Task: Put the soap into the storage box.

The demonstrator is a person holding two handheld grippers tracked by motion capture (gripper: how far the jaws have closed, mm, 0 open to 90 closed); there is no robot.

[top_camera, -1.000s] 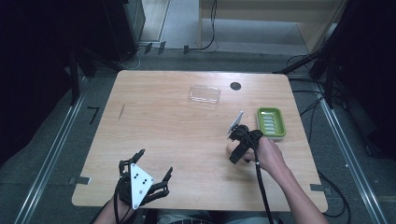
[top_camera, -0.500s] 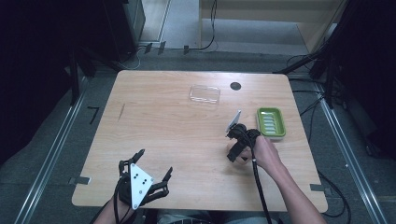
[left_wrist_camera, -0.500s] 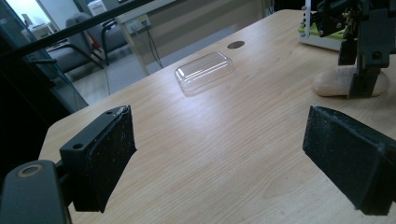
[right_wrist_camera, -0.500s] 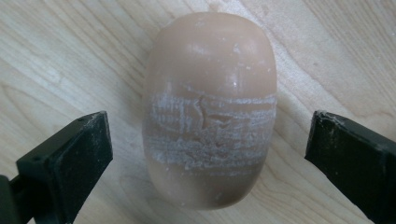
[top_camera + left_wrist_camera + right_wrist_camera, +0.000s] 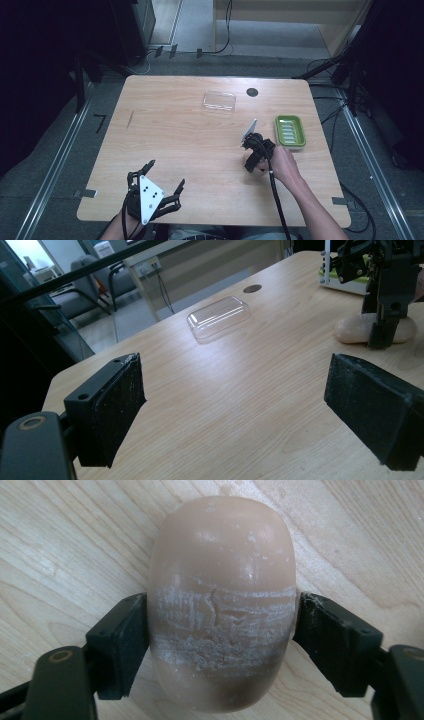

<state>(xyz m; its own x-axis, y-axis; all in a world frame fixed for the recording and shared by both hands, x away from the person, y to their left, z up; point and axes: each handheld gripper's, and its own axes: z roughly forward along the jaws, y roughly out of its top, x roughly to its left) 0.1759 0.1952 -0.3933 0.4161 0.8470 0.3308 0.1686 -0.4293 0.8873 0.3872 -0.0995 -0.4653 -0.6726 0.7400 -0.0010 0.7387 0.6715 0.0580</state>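
**Soap bar caught between closing jaws at right side of table**

As the jaws of the right gripper (image 5: 220,645) have just been closing, a pale, rounded bar of soap (image 5: 222,600) sits between them, both black pads pressed against its sides across a band of whitish scuff marks. The soap lies on the wooden table (image 5: 170,135), toward its right half and nearer the person's edge. In the left gripper view the same bar (image 5: 350,330) rests flat on the wood, with the right gripper standing over it and pointing down.

Just beyond the soap, toward the table's right edge, sits a green soap dish (image 5: 290,131) with a ribbed floor. Farther back, near the middle of the far edge, a clear plastic lid (image 5: 219,100) lies on the wood, and beside it a round dark hole (image 5: 252,92) marks the tabletop.

Well apart, at the near left corner, the left gripper (image 5: 162,192) is held above the table edge, its jaws spread wide with nothing between them. A grey three-cornered plate tops it.
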